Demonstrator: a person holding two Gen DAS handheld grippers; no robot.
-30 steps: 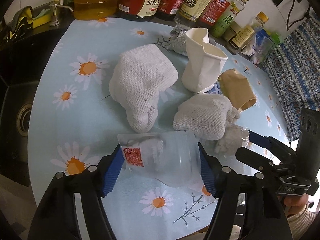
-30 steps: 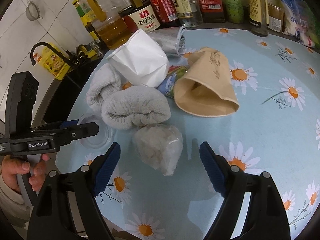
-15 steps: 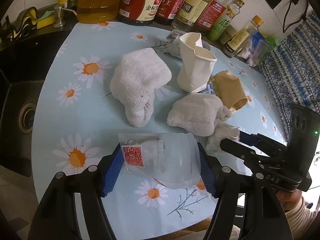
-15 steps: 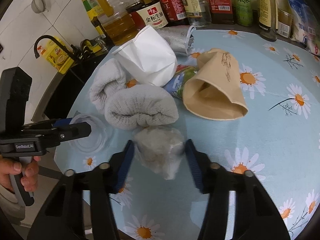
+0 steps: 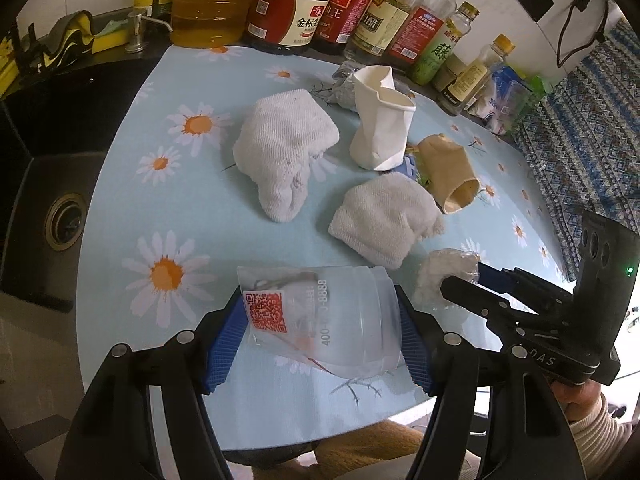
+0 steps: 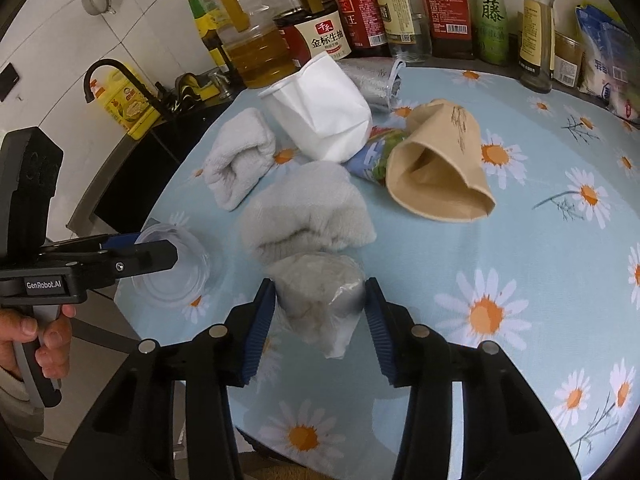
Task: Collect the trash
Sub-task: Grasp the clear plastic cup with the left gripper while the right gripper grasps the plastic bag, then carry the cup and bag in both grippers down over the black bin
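My left gripper (image 5: 320,340) is shut on a crushed clear plastic cup (image 5: 324,320) with a red QR label, held just above the table's near edge; the cup also shows in the right wrist view (image 6: 172,268). My right gripper (image 6: 320,320) is shut on a grey wad wrapped in clear plastic (image 6: 320,292), seen in the left wrist view too (image 5: 444,276). Other trash on the daisy tablecloth (image 5: 120,208): a crumpled white paper cup (image 5: 380,128), a flattened brown paper cup (image 5: 452,176), a colourful wrapper (image 6: 372,156) and a crushed silver cup (image 6: 372,80).
Two rolled grey-white cloths (image 5: 288,152) (image 5: 384,220) lie mid-table. Oil and sauce bottles (image 5: 292,4) line the back edge. A black sink (image 5: 64,220) lies left of the table, and a patterned blue cloth (image 5: 580,152) hangs on the right.
My right gripper moved in and closed on the plastic-wrapped wad, then lifted slightly. My left gripper stayed closed on the clear cup and drew back and up a little.
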